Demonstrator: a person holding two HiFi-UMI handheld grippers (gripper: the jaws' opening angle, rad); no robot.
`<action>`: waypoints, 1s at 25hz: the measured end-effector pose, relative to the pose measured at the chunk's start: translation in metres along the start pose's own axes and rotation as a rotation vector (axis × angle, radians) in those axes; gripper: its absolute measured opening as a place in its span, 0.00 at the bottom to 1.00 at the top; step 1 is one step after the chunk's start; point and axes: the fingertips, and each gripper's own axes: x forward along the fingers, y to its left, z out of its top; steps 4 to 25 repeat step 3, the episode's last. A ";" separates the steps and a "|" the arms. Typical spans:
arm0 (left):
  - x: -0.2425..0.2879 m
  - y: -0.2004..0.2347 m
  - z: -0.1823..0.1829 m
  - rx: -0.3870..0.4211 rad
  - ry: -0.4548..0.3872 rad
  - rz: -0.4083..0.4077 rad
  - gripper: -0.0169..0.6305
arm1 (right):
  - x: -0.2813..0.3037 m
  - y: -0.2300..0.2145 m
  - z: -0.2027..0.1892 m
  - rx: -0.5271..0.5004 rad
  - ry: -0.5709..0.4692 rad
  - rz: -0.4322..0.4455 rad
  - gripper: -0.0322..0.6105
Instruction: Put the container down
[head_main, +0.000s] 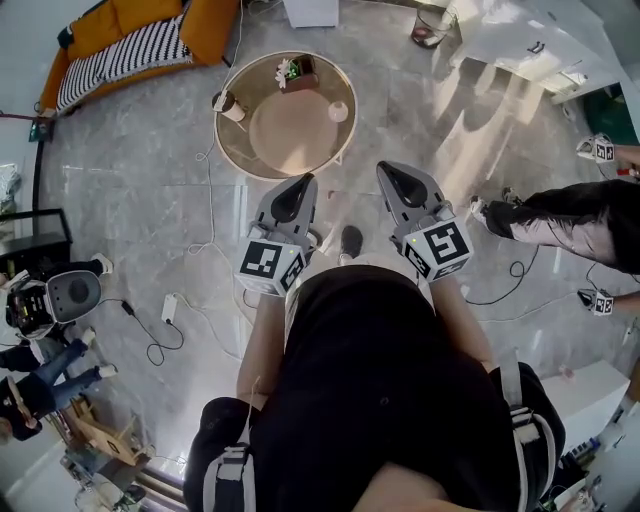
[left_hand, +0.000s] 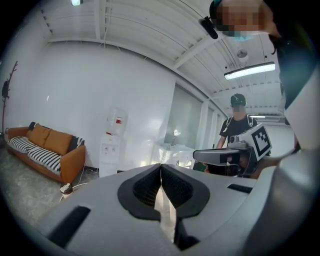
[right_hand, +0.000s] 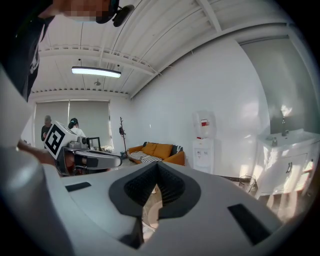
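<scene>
In the head view a round wooden table (head_main: 262, 150) stands on the floor ahead of me. On it are a small dark container with green and white contents (head_main: 297, 72), a white cup (head_main: 338, 111) and a pale cup (head_main: 229, 106) at the left rim. My left gripper (head_main: 301, 184) and right gripper (head_main: 389, 172) are held side by side at chest height, short of the table, pointing toward it. The left gripper (left_hand: 160, 169) has its jaws shut with nothing between the pads. The right gripper (right_hand: 157, 169) is also shut and empty.
An orange sofa (head_main: 130, 40) with a striped cushion stands at the far left. Cables (head_main: 205, 250) trail over the floor left of me. A seated person's legs (head_main: 570, 215) are at the right, a wire basket (head_main: 432, 25) and a white counter (head_main: 530, 40) beyond.
</scene>
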 end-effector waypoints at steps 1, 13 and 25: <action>-0.001 -0.001 -0.001 0.000 0.001 0.000 0.06 | -0.001 0.001 -0.001 0.000 0.000 0.000 0.05; -0.004 -0.004 -0.002 0.000 0.005 0.000 0.06 | -0.004 0.004 -0.002 0.002 0.002 0.002 0.05; -0.004 -0.004 -0.002 0.000 0.005 0.000 0.06 | -0.004 0.004 -0.002 0.002 0.002 0.002 0.05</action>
